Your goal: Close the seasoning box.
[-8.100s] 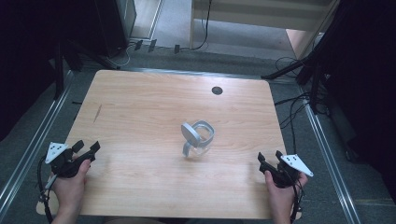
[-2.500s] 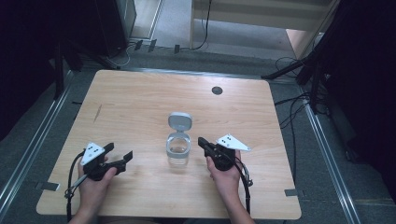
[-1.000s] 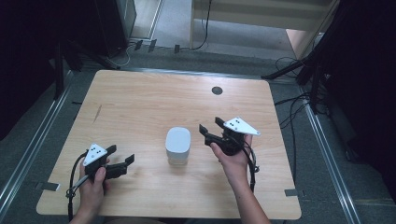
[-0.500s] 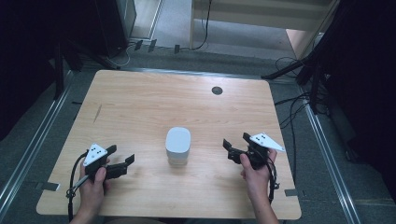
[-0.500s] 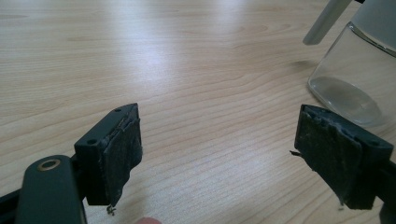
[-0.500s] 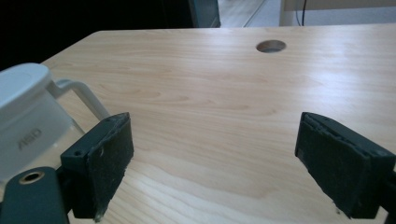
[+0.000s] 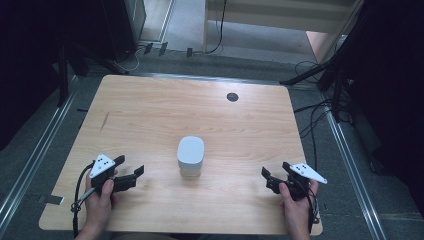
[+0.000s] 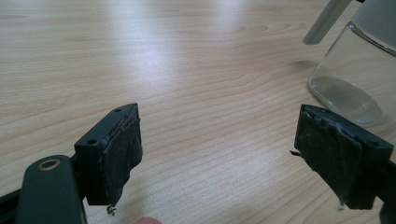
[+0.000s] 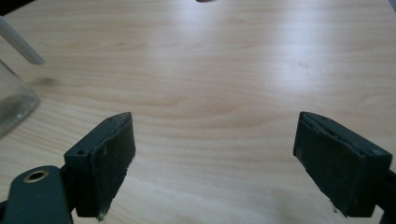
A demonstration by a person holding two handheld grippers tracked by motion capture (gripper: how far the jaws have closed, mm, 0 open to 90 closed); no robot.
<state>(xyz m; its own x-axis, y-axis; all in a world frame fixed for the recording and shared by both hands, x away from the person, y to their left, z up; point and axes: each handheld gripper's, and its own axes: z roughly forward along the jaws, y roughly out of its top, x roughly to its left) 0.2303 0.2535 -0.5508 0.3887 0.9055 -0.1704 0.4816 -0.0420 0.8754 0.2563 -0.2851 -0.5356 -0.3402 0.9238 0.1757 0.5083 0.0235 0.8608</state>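
A clear glass jar with a white square lid (image 7: pixel 190 156) stands upright at the middle of the pale wooden counter (image 7: pixel 165 112), lid shut on top, between the two grippers and well apart from both. Eight seconds back the jar lay tipped with its lid hanging open; by a second ago it stood closed, and it has not shifted since.

The left gripper (image 7: pixel 129 176) rests near the counter's front left corner, held in the person's left hand (image 7: pixel 99 202), its fingers (image 8: pixel 122 149) spread wide and released, nothing between them. In the left gripper view the jar's glass base (image 8: pixel 349 84) sits ahead of and beyond the right-hand finger, off the line of the gap, with a white tab (image 8: pixel 324 21) slanting down from the lid edge above it. This gripper sits where it did half a second ago.

The right gripper (image 7: pixel 270 181) has changed most. A second ago it hovered just beside the jar's lid; half a second ago it had pulled away toward the right edge; now it lies lower and nearer the front right corner, held in the right hand (image 7: pixel 295 210). Its fingers (image 9: pixel 108 158) are likewise parted and released, bare counter between them. In the right gripper view the jar's glass wall (image 9: pixel 11 100) shows beyond and outside the left-hand finger, the white tab (image 9: pixel 21 44) above it.

A small dark round hole (image 7: pixel 232 97) lies in the counter far ahead of both sets of fingers.
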